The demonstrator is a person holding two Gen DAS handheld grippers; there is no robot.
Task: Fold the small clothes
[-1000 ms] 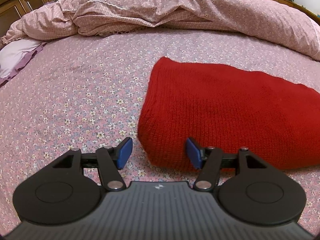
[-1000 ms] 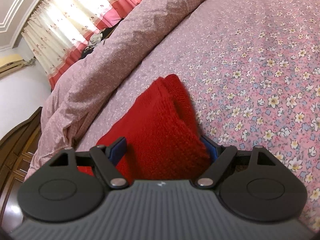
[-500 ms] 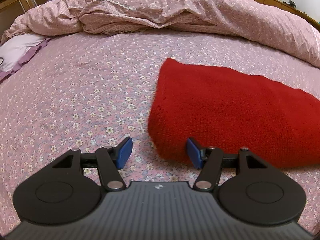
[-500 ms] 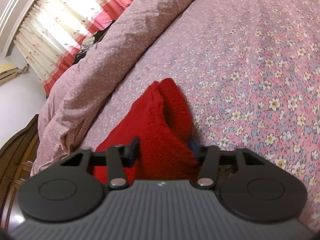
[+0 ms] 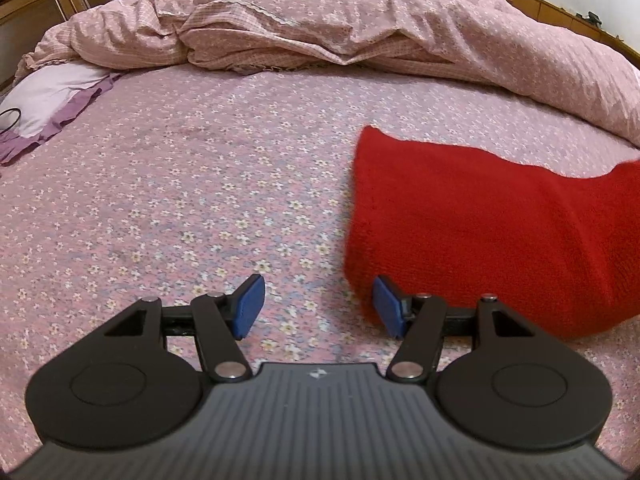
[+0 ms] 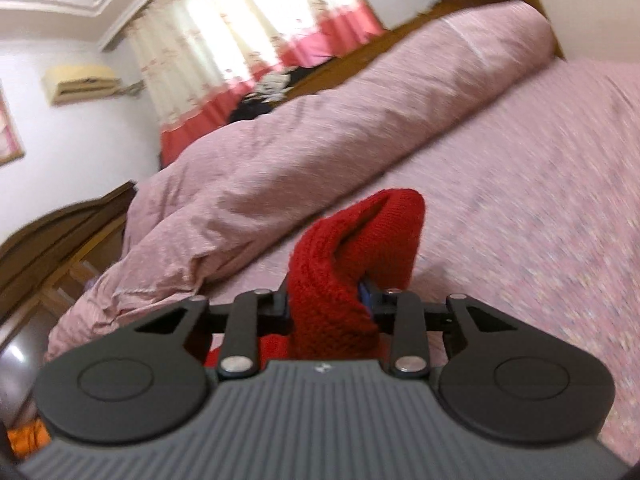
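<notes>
since a second ago our right gripper (image 6: pixel 326 304) has closed on the end of the red knit garment (image 5: pixel 480 232) and lifted it, so that the far right corner of the cloth now rises off the bed sheet (image 5: pixel 180 200) where it lay flat before; the right wrist view is blurred with motion. seen from the right wrist, the red knit garment (image 6: pixel 352 248) stands up from between the fingers as a folded hump, pinched tight, with the blue pads almost hidden by the wool. our left gripper (image 5: pixel 316 306) has its jaws wide apart and holds nothing; the right-hand pad (image 5: pixel 386 306) sits at the near left corner of the garment, touching or almost touching its edge, we cannot tell which, and the other pad is over bare flowered sheet just left of the garment. most of the garment lies flat on the sheet. beyond the garment a rumpled pink quilt (image 5: pixel 340 20) is heaped across the far side of the bed, and well to the garment's left a pale purple pillow (image 5: pixel 52 92) lies at the edge. behind the quilt in the right wrist view hang pink and cream curtains (image 6: pixel 248 48).
</notes>
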